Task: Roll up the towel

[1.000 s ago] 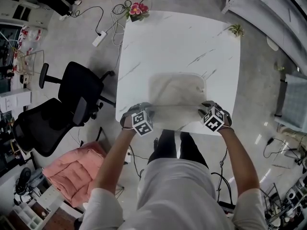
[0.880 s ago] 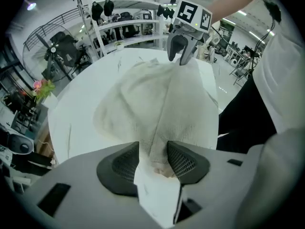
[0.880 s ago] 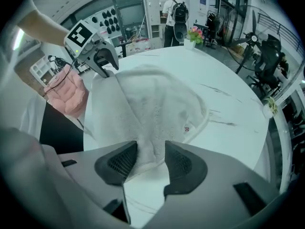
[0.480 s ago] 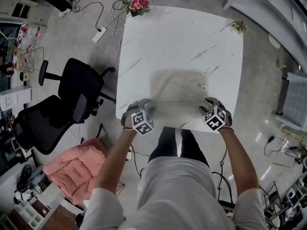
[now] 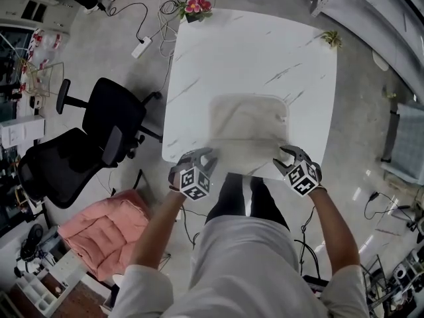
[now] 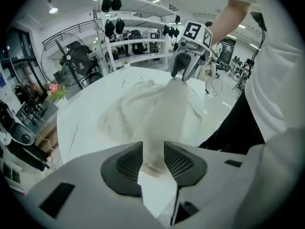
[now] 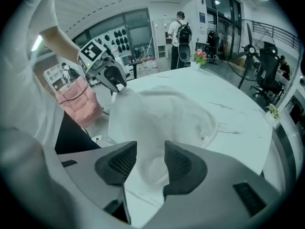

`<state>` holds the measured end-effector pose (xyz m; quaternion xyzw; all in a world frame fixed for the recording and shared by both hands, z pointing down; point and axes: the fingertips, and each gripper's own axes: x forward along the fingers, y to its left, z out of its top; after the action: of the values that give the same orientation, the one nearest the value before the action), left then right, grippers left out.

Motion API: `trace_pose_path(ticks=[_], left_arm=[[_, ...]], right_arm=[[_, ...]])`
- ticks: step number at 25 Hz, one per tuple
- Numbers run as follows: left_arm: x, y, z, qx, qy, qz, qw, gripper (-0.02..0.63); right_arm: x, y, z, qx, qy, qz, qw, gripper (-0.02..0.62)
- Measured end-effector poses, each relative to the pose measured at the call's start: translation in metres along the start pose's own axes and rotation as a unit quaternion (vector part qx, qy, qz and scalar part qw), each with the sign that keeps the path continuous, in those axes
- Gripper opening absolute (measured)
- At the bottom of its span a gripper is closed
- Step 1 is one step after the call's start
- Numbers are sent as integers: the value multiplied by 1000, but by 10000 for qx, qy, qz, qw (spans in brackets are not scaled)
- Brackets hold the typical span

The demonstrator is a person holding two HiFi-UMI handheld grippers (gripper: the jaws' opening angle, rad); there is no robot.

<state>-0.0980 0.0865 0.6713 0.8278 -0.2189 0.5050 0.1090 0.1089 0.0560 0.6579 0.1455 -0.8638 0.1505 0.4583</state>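
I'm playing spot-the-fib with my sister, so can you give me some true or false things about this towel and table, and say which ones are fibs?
1. The towel is already rolled up. False: it lies spread on the table, with only its near edge lifted.
2. Both grippers are empty. False: the left gripper and the right gripper each pinch a near corner of the towel. Their jaws have just been closing with it between them.
3. Pink flowers stand at a far corner of the table. True.
4. The chairs beside the table are black. True.
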Motion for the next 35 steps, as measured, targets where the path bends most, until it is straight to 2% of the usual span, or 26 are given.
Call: trace_pose_path(ticks=[3, 5, 8, 12, 17, 20, 23, 29, 35], left_arm=[[9, -24, -14, 113, 99, 157, 9998, 162], [17, -31, -25, 141, 240, 307, 9991, 183], [27, -30, -31, 110, 312, 431, 9985, 181], [36, -27, -32, 219, 401, 453, 9979, 170], [42, -22, -31, 229, 425, 537, 9974, 139], [40, -25, -33, 148, 405, 541, 9976, 96], [36, -35, -35, 83, 397, 446, 9982, 80], [30, -65, -46, 5, 481, 116, 9988, 77], [11, -88, -48, -264, 426, -354, 9981, 75]], right_arm=[[7, 20, -11, -155, 141, 125, 9997, 196], [13, 24, -21, -444, 333, 19, 9985, 196], [20, 24, -38, -854, 578, -111, 9946, 196], [27, 22, -46, -937, 577, -283, 9935, 192], [37, 14, -51, -1259, 596, -754, 9874, 150], [39, 18, -53, -1346, 574, -818, 9859, 97], [34, 24, -57, -1296, 575, -751, 9871, 72], [29, 49, -70, -1145, 716, -366, 9902, 67], [12, 75, -74, -599, 751, 143, 9953, 69]])
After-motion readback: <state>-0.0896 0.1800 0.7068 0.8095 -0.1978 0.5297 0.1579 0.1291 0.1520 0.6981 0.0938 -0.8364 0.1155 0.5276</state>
